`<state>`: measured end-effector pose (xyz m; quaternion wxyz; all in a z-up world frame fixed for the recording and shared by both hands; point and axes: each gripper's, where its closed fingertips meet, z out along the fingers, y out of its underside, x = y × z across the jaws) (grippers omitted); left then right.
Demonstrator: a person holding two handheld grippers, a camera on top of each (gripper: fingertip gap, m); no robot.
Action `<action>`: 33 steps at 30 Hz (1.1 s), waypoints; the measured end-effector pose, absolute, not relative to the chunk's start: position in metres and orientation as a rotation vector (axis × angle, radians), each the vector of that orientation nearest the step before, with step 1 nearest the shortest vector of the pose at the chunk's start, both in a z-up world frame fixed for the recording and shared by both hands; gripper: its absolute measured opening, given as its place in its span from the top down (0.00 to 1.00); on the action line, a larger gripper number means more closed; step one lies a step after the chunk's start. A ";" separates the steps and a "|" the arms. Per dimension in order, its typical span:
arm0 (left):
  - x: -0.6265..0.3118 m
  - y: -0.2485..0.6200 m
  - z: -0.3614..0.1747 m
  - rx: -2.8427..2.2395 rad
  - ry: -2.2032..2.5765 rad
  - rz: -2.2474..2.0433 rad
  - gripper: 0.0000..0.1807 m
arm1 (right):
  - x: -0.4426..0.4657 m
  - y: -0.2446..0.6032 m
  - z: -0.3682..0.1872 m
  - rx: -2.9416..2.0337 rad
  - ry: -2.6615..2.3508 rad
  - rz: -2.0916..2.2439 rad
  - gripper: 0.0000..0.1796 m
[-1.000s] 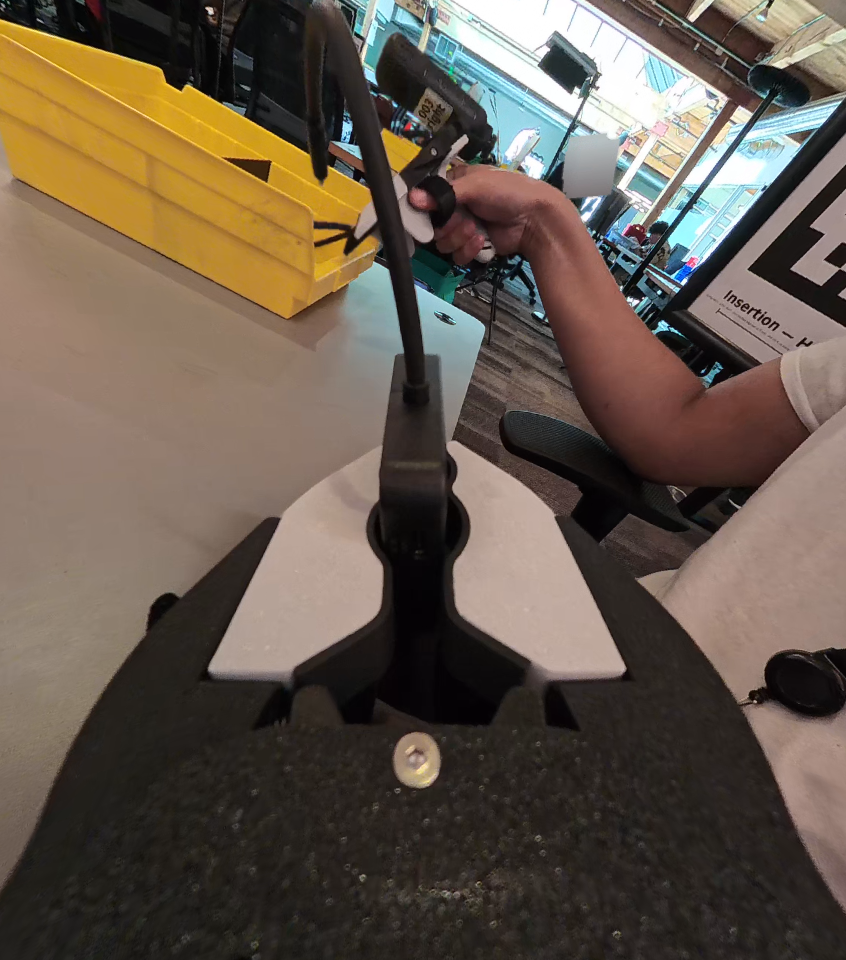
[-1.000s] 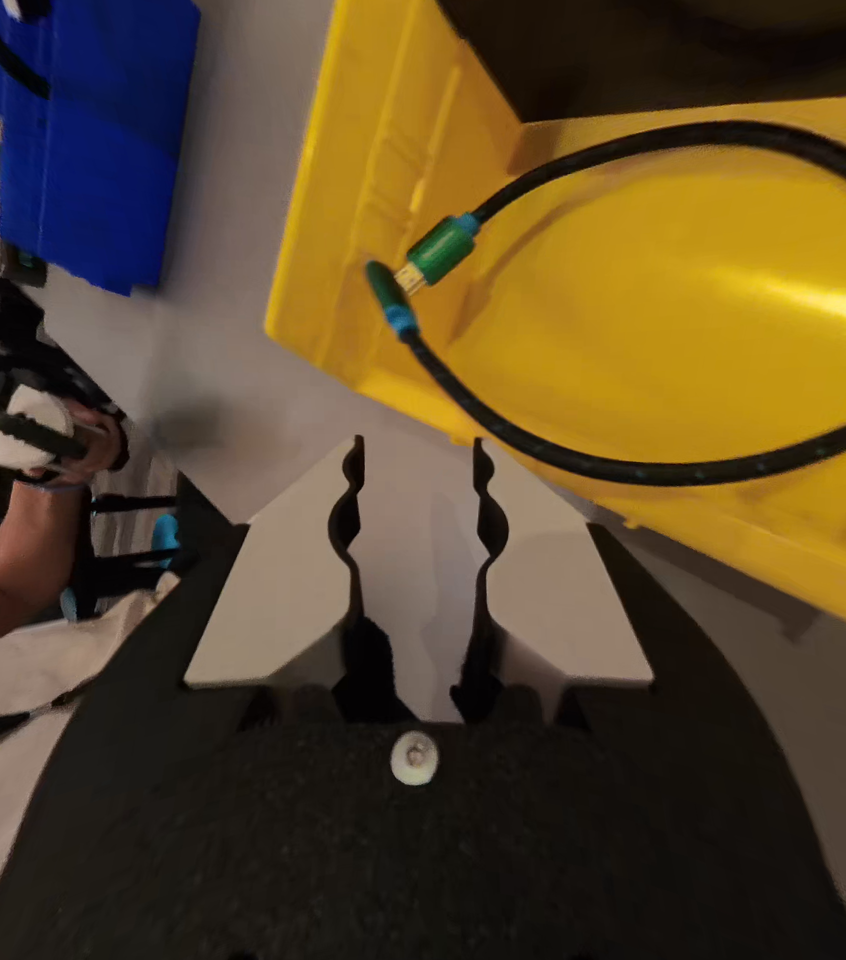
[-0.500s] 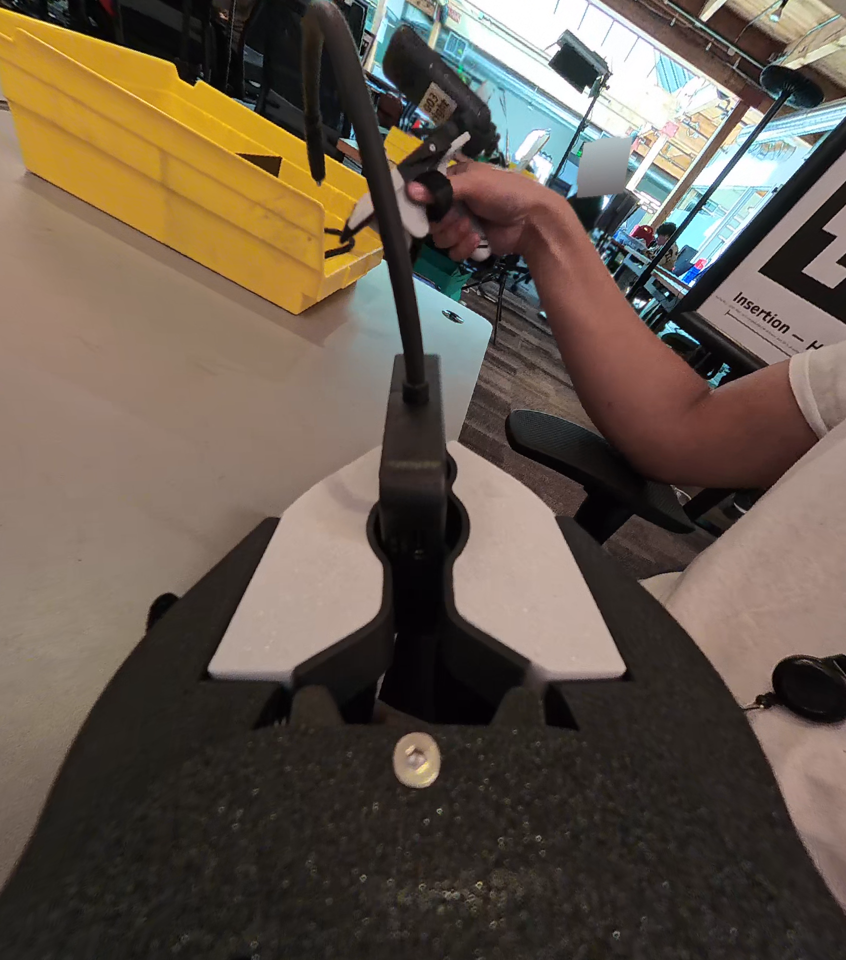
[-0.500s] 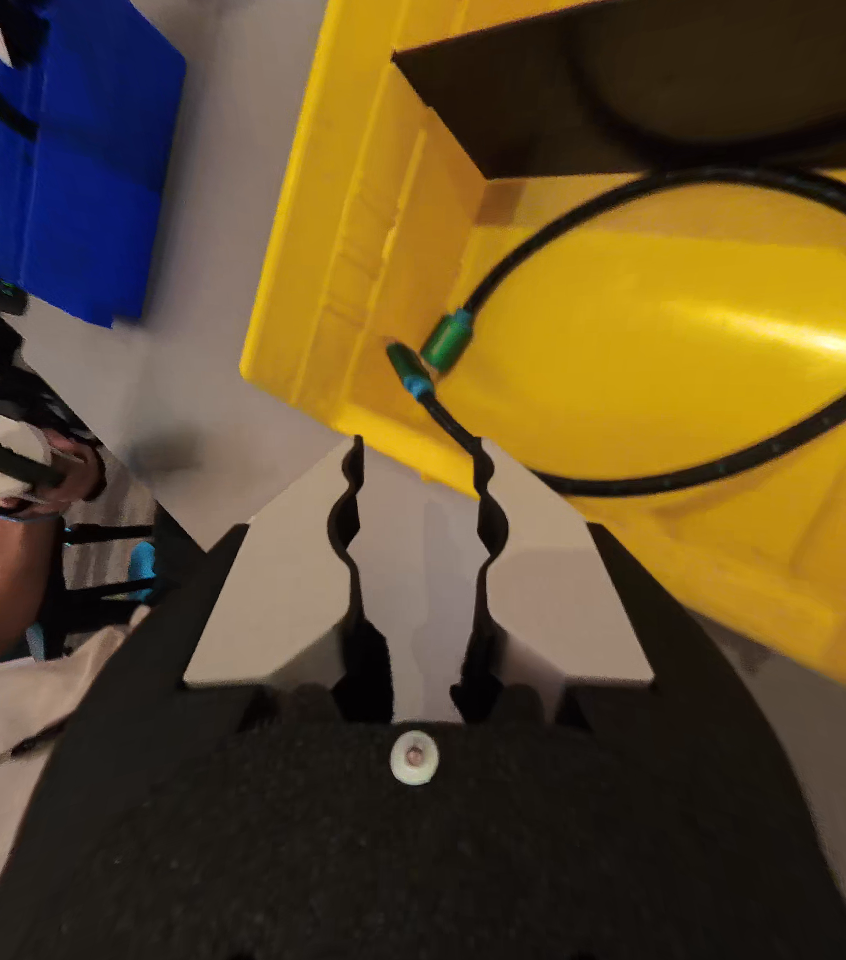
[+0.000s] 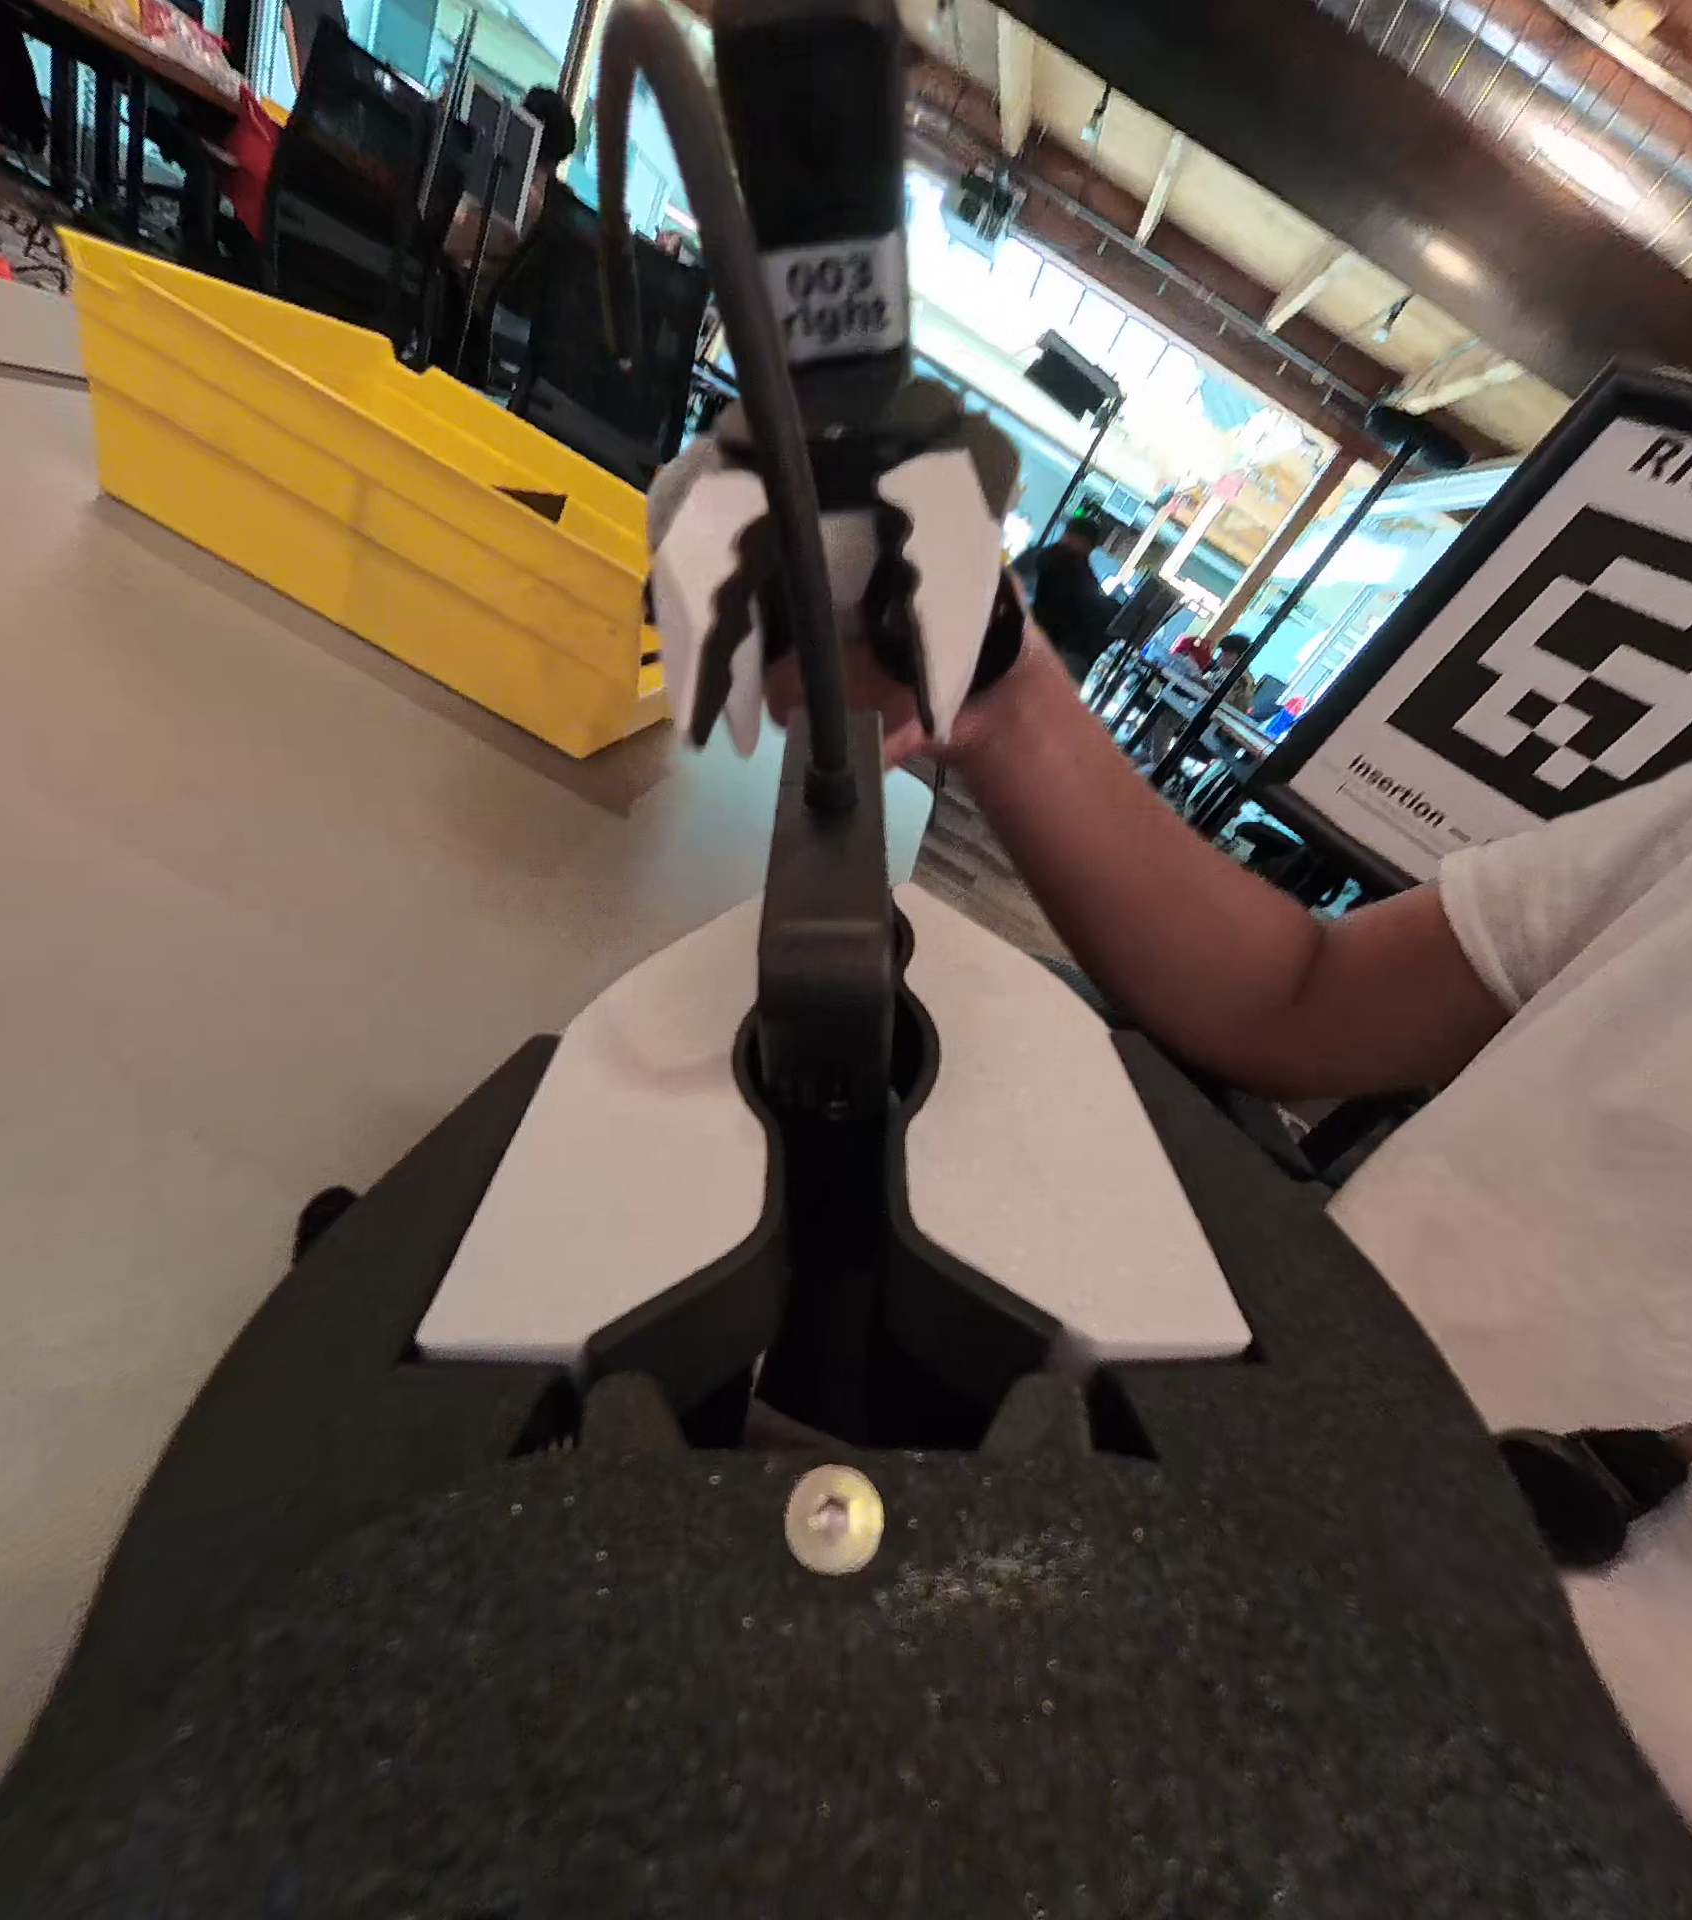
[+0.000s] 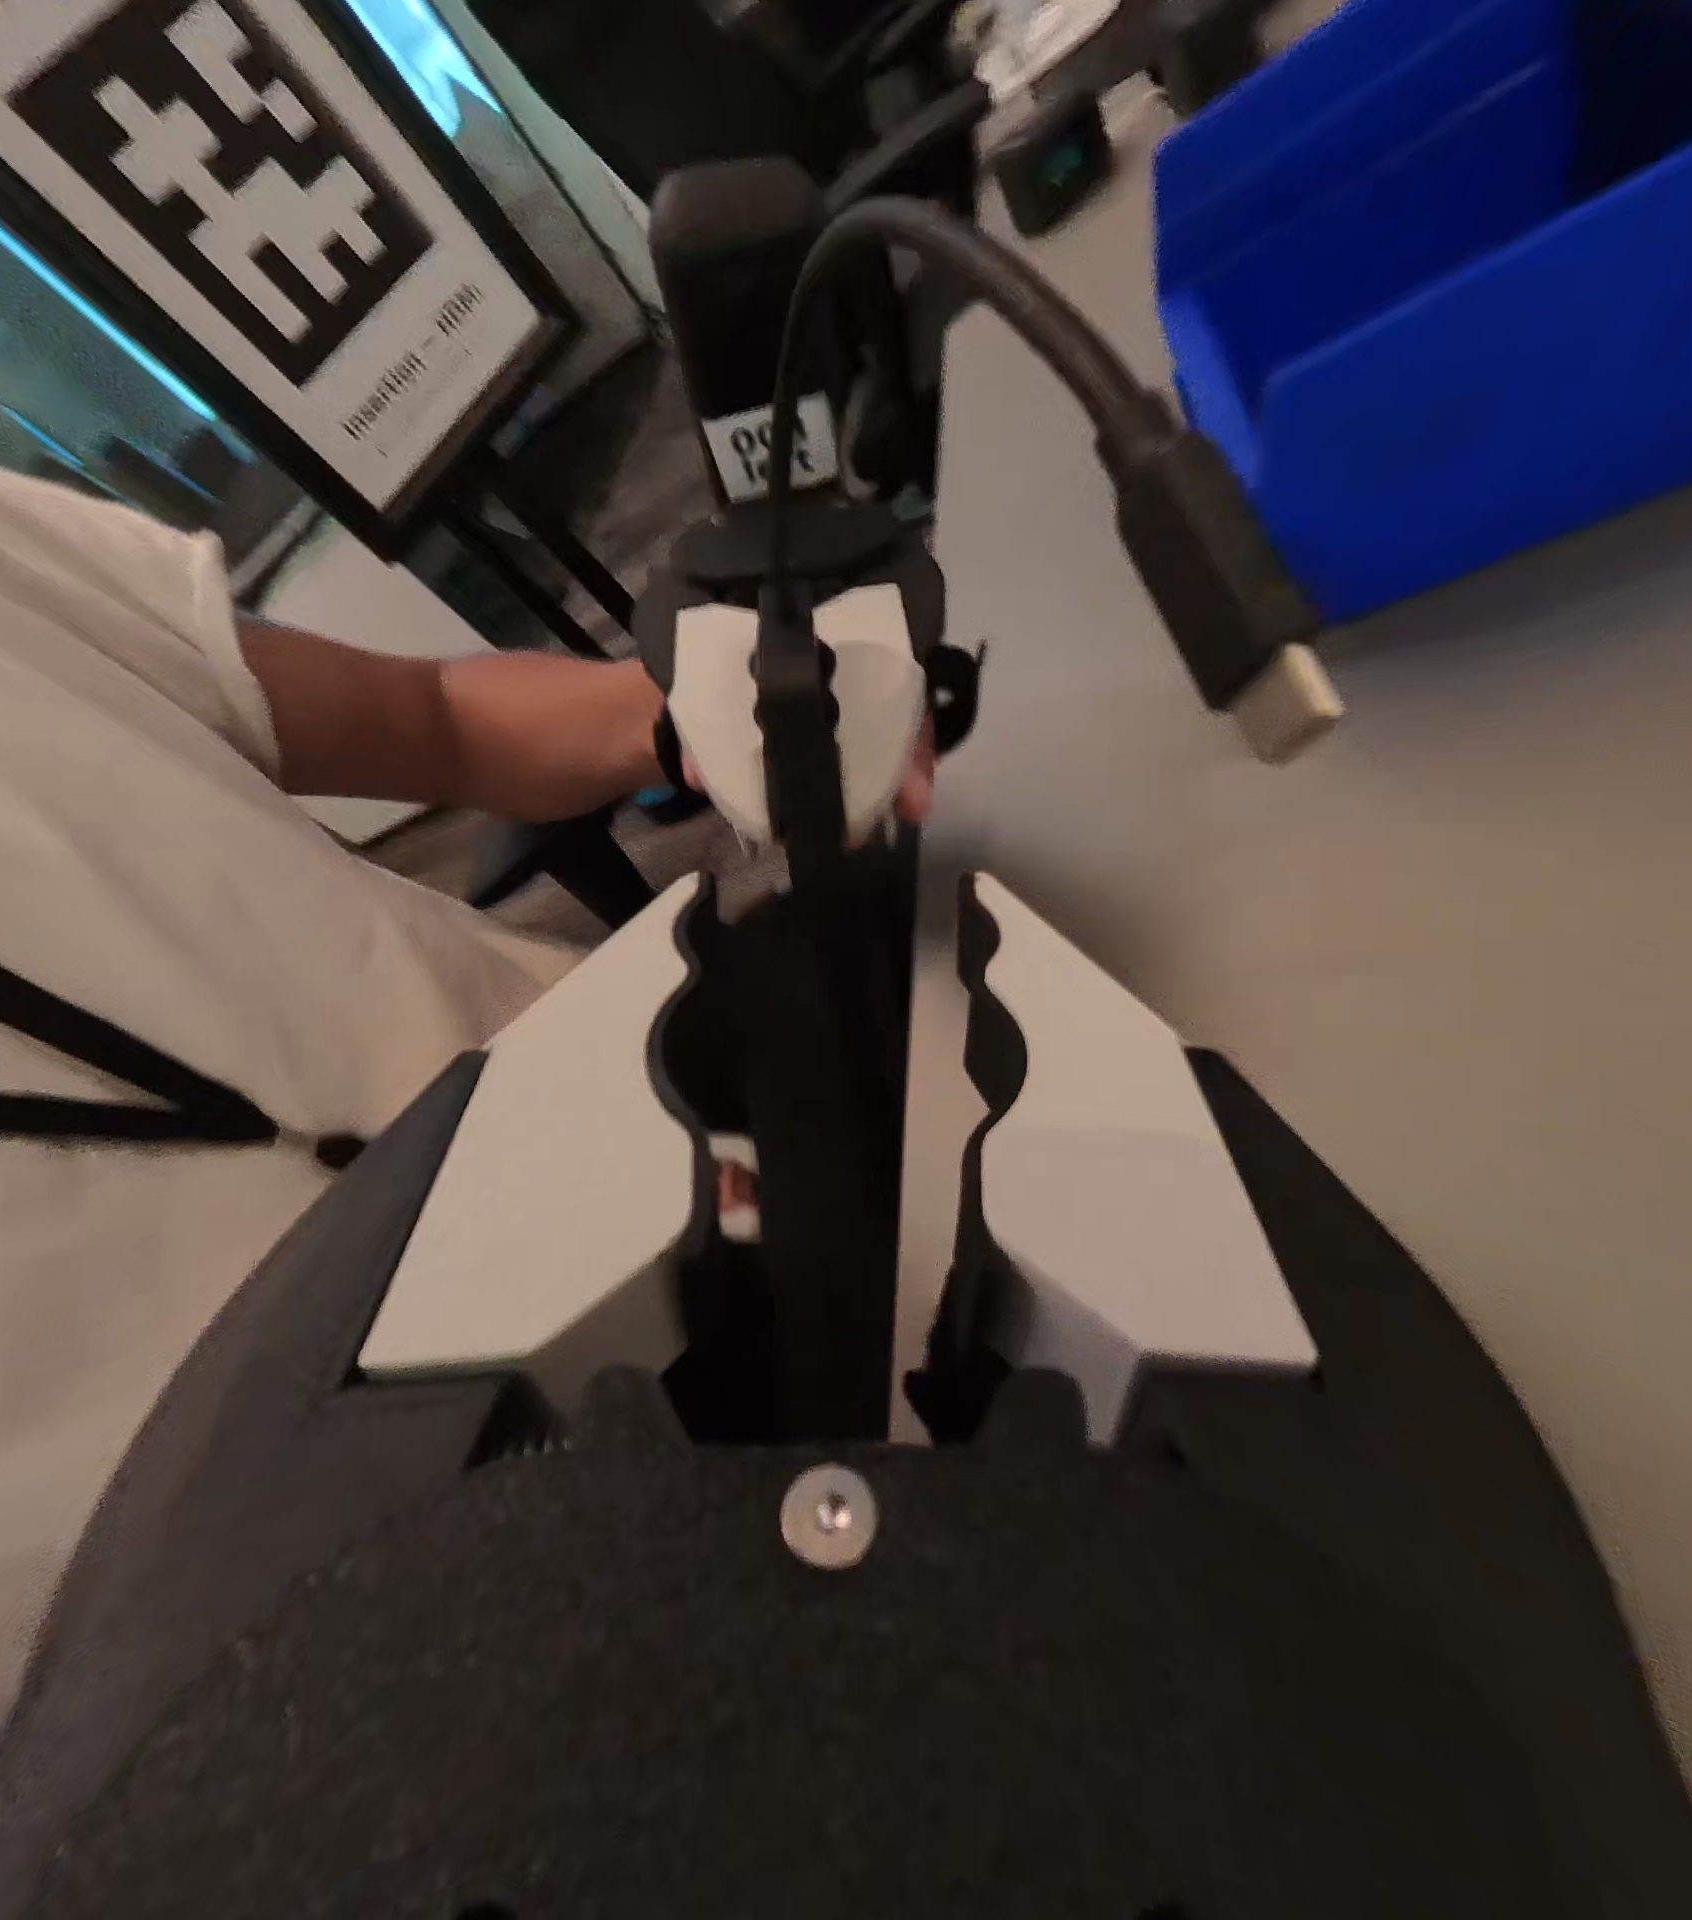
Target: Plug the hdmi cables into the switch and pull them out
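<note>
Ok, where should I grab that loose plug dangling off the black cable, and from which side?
Grip the plug by its black housing, across the broad flat faces, behind the metal tip. It hangs tilted, tip pointing down towards the table, with the cable arching in from above, so probably come from the side, square to its length. That leaves the tip bare for insertion.

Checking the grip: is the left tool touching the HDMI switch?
Touching: the left wrist view shows the left tool closed against both sides of the HDMI switch.
</note>
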<state>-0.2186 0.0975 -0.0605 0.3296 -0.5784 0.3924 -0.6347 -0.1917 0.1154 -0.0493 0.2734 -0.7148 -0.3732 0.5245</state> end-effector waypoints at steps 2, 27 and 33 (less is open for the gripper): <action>-0.221 0.099 -0.062 -1.520 1.023 -1.653 0.92 | -0.221 0.121 -0.042 -1.815 -0.941 1.510 0.76; -0.223 0.115 -0.076 -1.605 0.999 -1.554 0.83 | 0.198 0.271 -0.033 -2.379 -0.275 -0.055 0.93; -0.222 0.115 -0.082 -1.619 1.045 -1.470 0.83 | 0.242 0.303 -0.108 -2.722 0.036 -0.148 0.93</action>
